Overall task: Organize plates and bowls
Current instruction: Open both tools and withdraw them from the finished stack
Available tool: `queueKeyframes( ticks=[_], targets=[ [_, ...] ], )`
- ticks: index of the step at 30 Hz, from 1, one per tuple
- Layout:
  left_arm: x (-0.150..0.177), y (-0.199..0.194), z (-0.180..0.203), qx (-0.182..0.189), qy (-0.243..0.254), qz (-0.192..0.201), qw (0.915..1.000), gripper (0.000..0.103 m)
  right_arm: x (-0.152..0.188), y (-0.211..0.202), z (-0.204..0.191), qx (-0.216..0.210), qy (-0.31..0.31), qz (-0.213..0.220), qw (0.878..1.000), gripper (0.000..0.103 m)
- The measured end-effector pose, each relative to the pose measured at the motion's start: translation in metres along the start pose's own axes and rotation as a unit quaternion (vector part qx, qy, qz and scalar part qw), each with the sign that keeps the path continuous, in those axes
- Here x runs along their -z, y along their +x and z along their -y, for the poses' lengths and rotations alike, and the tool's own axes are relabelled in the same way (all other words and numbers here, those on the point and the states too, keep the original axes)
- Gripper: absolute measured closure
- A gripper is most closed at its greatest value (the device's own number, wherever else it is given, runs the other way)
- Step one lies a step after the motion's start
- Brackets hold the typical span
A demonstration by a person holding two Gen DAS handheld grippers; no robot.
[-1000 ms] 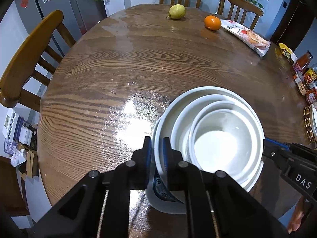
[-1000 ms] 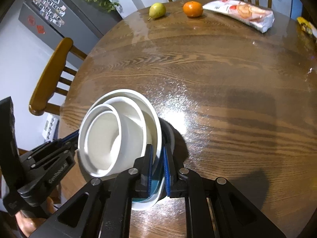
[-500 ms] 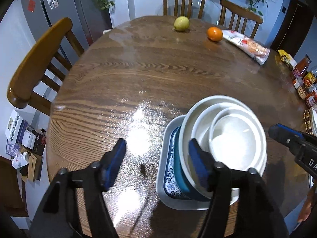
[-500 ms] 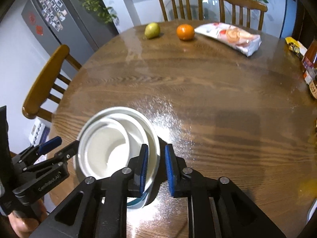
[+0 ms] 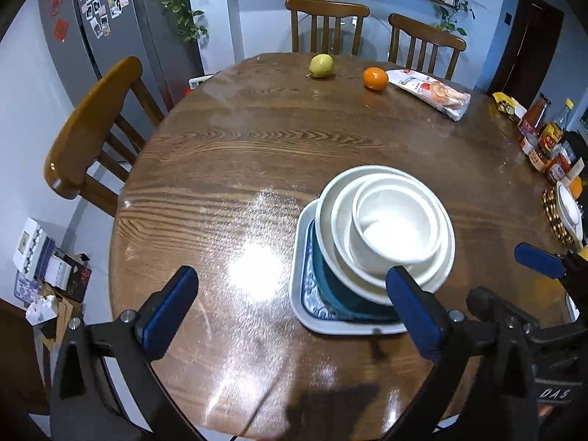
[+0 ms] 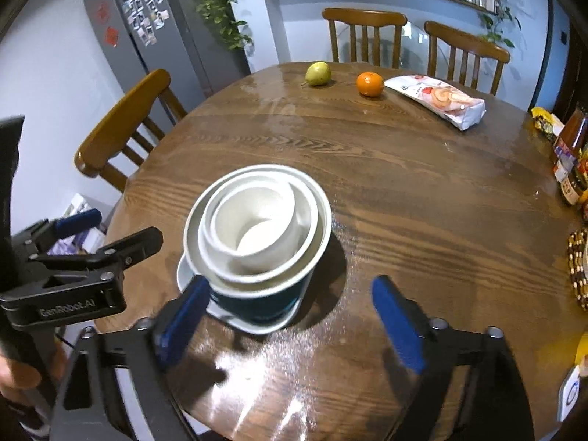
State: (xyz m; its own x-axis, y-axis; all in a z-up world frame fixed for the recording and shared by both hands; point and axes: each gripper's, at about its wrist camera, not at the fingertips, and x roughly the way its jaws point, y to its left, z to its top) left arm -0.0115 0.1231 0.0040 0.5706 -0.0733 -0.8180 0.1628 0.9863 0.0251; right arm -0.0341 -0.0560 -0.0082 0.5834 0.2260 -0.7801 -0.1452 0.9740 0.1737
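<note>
The stack of bowls [image 5: 389,231] sits on a square plate [image 5: 299,294], near the table's [image 5: 257,147] front edge. Left gripper [image 5: 294,316] has just been opening; its fingers are wide apart, nothing between them. Right gripper [image 6: 290,325] also has just opened wide, its left finger in front of the plate edge. Much bare wood lies beyond, up to the pear [image 5: 321,66] and orange [image 5: 375,79].

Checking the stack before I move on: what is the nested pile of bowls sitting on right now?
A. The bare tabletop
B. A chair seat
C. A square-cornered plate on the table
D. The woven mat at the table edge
C: the nested white bowls sit in a teal-sided bowl on the square-cornered plate.
</note>
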Motion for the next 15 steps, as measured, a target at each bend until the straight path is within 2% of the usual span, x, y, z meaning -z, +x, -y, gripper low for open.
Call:
queueKeyframes(
  ticks=[2,6,10,15],
  targets=[
    [0.004,-0.005,0.000,-0.007,0.002,0.004,1.0000,0.001,0.006,-0.001,-0.003,0.001,-0.003,-0.001,1.000,0.011],
    [0.010,-0.011,-0.004,0.013,-0.009,0.006,0.9999,0.001,0.016,-0.002,-0.006,0.003,-0.003,-0.004,1.000,0.011],
    [0.017,-0.012,-0.003,-0.015,-0.007,0.003,0.9999,0.001,0.023,-0.001,-0.007,0.002,0.001,-0.010,1.000,0.011],
    [0.022,-0.009,-0.004,-0.009,-0.004,-0.001,1.0000,0.001,0.025,-0.001,-0.008,0.001,0.004,-0.009,1.000,0.011]
  ],
)
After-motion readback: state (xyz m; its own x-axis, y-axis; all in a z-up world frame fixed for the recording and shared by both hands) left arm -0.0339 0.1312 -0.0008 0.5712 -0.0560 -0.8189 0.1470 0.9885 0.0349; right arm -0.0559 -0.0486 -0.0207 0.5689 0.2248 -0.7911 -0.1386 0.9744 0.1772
